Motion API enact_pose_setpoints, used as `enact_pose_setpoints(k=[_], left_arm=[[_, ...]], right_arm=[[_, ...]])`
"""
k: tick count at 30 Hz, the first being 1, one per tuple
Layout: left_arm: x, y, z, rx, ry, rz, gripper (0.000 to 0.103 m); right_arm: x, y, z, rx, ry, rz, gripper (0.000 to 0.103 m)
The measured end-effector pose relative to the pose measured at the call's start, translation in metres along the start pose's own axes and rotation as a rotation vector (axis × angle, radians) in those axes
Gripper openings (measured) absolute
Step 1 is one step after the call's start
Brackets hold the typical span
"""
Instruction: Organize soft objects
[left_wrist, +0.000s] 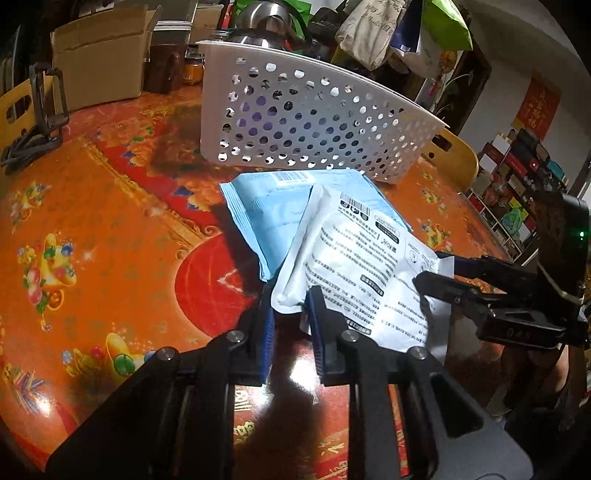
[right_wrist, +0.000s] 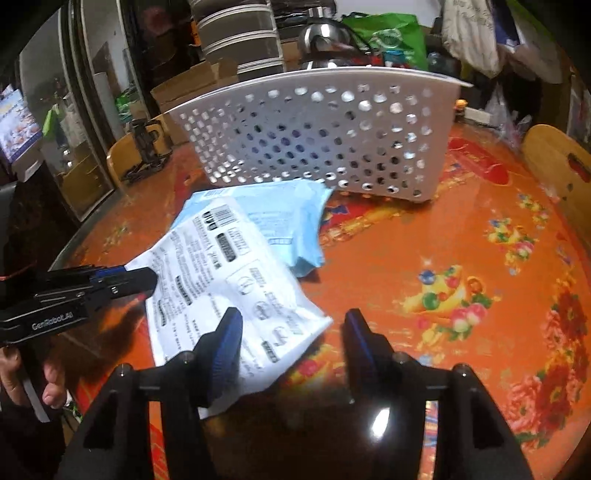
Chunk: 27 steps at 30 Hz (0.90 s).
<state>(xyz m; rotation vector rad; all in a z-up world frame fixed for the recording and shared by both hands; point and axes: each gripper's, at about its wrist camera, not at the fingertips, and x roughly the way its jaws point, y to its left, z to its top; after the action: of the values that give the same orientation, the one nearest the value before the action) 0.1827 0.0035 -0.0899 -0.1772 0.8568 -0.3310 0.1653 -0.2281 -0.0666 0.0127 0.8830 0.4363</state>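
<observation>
The left gripper (left_wrist: 290, 310) pinches the white pack (left_wrist: 364, 266) narrowly; the right gripper (right_wrist: 291, 328), jaws wide, hovers beside it. The basket (left_wrist: 314, 110) stands at twelve o'clock beyond the blue pack (left_wrist: 273, 218).

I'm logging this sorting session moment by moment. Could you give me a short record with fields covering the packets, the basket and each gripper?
surface: table with an orange-red patterned cover
container: white perforated basket, upright, behind the packets
packets: white packet overlapping the blue packet, both outside the basket
left gripper: fingers closed on a corner of the white packet
right gripper: fingers apart, one over the white packet's near edge
basket contents: cannot tell
</observation>
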Motion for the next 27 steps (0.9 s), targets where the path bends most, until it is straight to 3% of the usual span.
enact_pose_setpoints(k=[4, 5, 15, 27], left_arm=[[0.000, -0.010, -0.002, 0.046, -0.004, 0.034, 0.014], [-0.002, -0.012, -0.003, 0.055, -0.018, 0.030, 0.014], [-0.014, -0.014, -0.008, 0.053, -0.065, 0.007, 0.009], [-0.057, -0.020, 0.010, 0.033, -0.174, -0.036, 0.009]], right_arm=[[-0.005, 0.009, -0.001, -0.041, -0.028, -0.061, 0.016], [-0.005, 0.009, -0.002, -0.040, -0.025, -0.059, 0.011], [-0.027, 0.011, -0.010, -0.050, -0.078, -0.003, 0.005], [-0.075, 0.023, 0.014, -0.088, -0.187, 0.010, 0.005]])
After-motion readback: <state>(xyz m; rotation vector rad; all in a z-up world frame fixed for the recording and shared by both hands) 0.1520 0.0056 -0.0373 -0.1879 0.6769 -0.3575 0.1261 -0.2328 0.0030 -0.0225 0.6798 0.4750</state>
